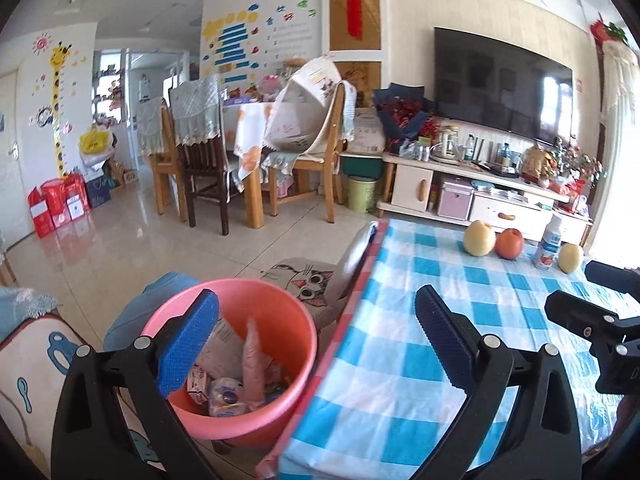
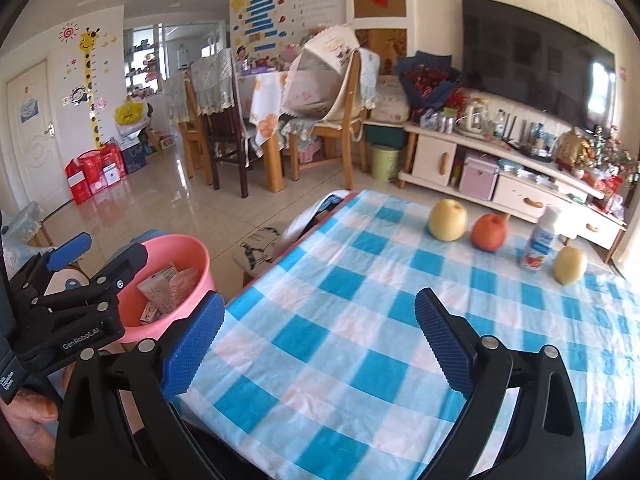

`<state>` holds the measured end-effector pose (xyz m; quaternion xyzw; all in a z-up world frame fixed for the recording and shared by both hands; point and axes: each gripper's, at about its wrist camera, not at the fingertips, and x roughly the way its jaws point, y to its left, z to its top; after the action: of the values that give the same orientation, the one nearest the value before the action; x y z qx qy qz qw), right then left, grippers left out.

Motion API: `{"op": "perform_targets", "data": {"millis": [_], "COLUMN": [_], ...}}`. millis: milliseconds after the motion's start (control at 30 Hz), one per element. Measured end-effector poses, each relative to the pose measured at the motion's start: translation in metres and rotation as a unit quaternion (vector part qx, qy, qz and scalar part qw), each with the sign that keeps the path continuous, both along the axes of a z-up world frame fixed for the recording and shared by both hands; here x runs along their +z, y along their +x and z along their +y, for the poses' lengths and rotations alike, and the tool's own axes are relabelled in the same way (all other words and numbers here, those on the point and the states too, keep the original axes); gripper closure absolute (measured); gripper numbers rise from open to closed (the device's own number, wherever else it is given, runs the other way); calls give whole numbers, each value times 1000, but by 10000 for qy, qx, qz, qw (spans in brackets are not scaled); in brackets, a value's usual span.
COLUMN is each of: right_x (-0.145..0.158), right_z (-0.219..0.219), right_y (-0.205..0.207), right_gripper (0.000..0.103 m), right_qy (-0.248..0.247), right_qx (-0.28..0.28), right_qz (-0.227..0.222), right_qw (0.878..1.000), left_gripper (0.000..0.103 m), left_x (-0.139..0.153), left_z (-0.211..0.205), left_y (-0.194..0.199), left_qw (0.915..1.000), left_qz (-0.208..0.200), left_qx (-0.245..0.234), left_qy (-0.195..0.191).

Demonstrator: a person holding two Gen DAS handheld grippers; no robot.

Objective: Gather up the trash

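A pink bucket (image 1: 256,285) stands on the floor just left of the table, with several wrappers and packets (image 1: 256,360) inside; it also shows in the right wrist view (image 2: 202,260). My left gripper (image 1: 316,340) hangs open and empty, one finger over the bucket and the other over the cloth's edge. My right gripper (image 2: 320,344) is open and empty above the blue checked tablecloth (image 2: 360,320). Each gripper appears in the other's view: the left gripper (image 2: 100,258) beside the bucket, the right gripper (image 1: 592,294) at the table's right.
At the table's far end stand a pear (image 2: 448,220), a red fruit (image 2: 489,232), a small bottle (image 2: 540,244) and another pear (image 2: 570,264). A cat-print stool (image 1: 308,280) sits behind the bucket. Dining chairs, a green bin (image 1: 360,194) and a TV stand lie beyond.
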<state>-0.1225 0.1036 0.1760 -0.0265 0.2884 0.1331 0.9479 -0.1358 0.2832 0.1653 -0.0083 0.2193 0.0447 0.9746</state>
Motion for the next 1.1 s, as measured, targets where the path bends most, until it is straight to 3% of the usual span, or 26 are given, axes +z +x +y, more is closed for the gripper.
{"op": "perform_targets", "data": {"millis": [467,733,1100], "right_x": [40,62,78], "right_z": [-99,-138,-180], "right_y": [-89,-145,-207], "right_gripper": [7,6,5], "right_qy": [58,-87,-84], "right_qx": [-1092,-1746,-2413], "right_qz": [-643,-1079,-1371], "right_qw": [9919,9787,9607], "left_gripper": [4,4,4], "left_x": [47,72,90], "left_z": [-105,-151,-198], "left_y": [-54,-95,-136], "left_qw": [9942,9876,9787], "left_qz": [-573,-970,-1154], "left_qx": [-891,-1193,-1640], "left_qy": [178,326,440]}}
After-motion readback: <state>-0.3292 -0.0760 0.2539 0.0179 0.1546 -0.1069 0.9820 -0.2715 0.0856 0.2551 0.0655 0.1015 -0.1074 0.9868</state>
